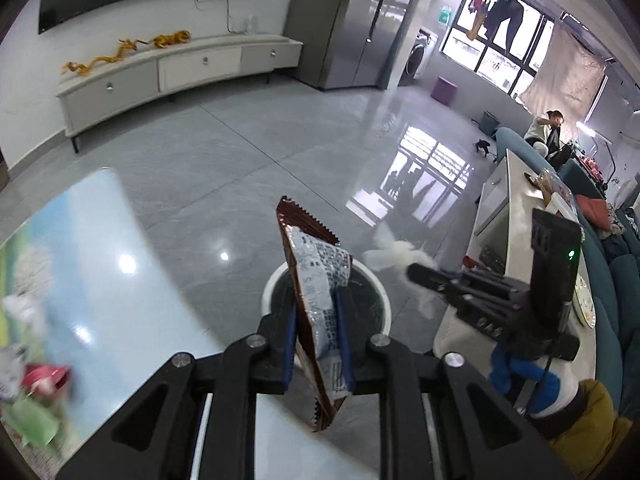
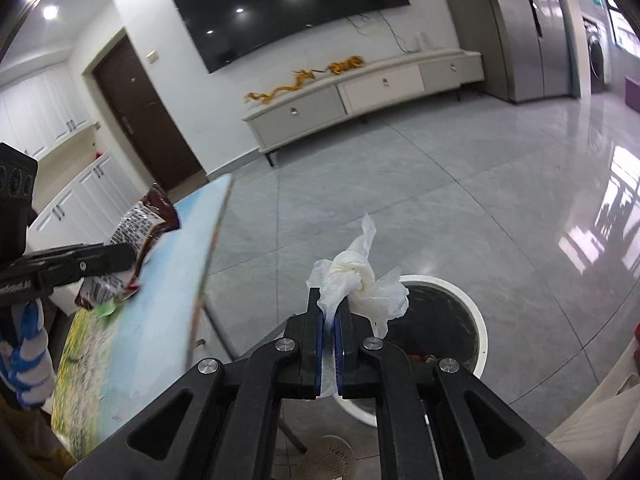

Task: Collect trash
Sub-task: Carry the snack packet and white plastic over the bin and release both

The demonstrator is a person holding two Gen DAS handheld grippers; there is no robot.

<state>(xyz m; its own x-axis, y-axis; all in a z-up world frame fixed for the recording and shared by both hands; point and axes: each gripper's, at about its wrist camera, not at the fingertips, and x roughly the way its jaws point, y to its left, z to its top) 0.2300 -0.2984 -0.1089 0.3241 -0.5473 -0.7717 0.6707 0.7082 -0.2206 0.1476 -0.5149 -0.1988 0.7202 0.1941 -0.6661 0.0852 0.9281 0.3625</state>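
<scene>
The left gripper point(image 1: 318, 344) was clenched on a brown and silver foil snack wrapper point(image 1: 316, 280), whose long axis stood nearly upright between the blue pads. Beyond the wrapper, lower and straight ahead, sat the round white-rimmed waste bin point(image 1: 378, 280) on the grey tiled floor. The right gripper point(image 2: 329, 332) was clamped on a crumpled white tissue point(image 2: 360, 276), with the same bin point(image 2: 482, 328) just ahead and slightly to its right. By my judgement both pieces hung over or near the bin's mouth, the tissue marginally nearer.
</scene>
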